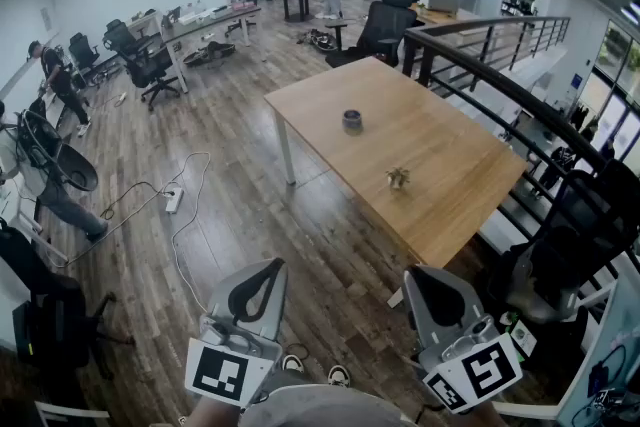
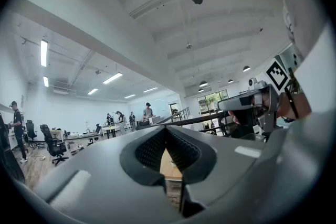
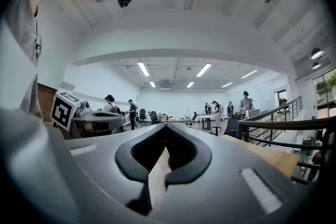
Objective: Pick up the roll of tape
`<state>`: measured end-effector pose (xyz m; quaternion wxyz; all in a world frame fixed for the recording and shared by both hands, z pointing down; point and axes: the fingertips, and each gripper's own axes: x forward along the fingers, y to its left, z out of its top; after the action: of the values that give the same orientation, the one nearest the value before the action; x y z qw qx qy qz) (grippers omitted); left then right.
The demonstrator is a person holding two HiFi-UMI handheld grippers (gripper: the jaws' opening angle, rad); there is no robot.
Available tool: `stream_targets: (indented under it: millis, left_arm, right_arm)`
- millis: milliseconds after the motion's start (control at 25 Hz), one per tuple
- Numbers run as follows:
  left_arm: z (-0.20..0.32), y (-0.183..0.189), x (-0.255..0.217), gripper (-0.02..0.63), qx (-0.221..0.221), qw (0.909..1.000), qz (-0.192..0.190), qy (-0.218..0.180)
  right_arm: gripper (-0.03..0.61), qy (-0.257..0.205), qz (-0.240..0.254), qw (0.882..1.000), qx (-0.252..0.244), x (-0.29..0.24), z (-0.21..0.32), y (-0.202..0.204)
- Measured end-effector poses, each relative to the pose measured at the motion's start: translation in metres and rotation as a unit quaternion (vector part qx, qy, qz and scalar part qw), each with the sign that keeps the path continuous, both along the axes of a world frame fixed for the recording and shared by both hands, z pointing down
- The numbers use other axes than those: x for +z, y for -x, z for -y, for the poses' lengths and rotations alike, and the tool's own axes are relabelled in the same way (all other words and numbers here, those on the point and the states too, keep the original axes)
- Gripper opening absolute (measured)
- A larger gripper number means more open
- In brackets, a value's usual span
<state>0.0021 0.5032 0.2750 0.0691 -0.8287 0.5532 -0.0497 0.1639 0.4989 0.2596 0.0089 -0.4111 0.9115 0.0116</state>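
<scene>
The roll of tape, small, dark and grey, lies flat on a light wooden table, toward its far left part. Both grippers hang low at the bottom of the head view, well short of the table and far from the tape. My left gripper is shut with nothing in it; its tips meet in the left gripper view. My right gripper is shut and empty too, its tips touching. Each gripper view shows the other gripper beside it, and a strip of tabletop through the jaws.
A small brownish object sits on the table nearer me. A black railing runs behind and right of the table. A power strip with cable lies on the wooden floor at left. Office chairs and people stand farther back.
</scene>
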Motion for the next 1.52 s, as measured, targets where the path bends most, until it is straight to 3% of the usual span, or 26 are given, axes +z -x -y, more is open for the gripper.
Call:
stream_targets:
  millis: [240, 920, 960, 1040, 1080, 1520]
  left_arm:
    - [-0.006, -0.005, 0.002, 0.002, 0.002, 1.0, 0.001, 0.003]
    - [0.003, -0.009, 0.003, 0.002, -0.008, 0.9999, 0.002, 0.009]
    - [0.006, -0.009, 0.004, 0.002, -0.008, 0.9999, 0.001, 0.009]
    - [0.013, -0.007, 0.005, 0.002, -0.007, 0.9999, 0.002, 0.009]
    - [0.016, -0.006, 0.006, 0.002, -0.007, 0.9999, 0.002, 0.008]
    - [0.081, 0.03, 0.012, 0.002, 0.001, 0.9999, -0.007, 0.01]
  right_arm:
    - [0.009, 0.004, 0.03, 1.0, -0.003, -0.002, -0.008, -0.008]
    - [0.014, 0.007, 0.053, 0.999, -0.002, 0.002, 0.002, -0.018]
    - [0.048, 0.002, 0.06, 0.998, 0.002, 0.0, 0.005, -0.019]
    - [0.188, -0.01, 0.066, 0.998, 0.013, -0.003, 0.013, -0.02]
    - [0.219, -0.016, 0.063, 0.998, 0.018, -0.004, 0.017, -0.02]
    - [0.222, -0.006, 0.044, 0.999, 0.029, 0.008, 0.081, 0.017]
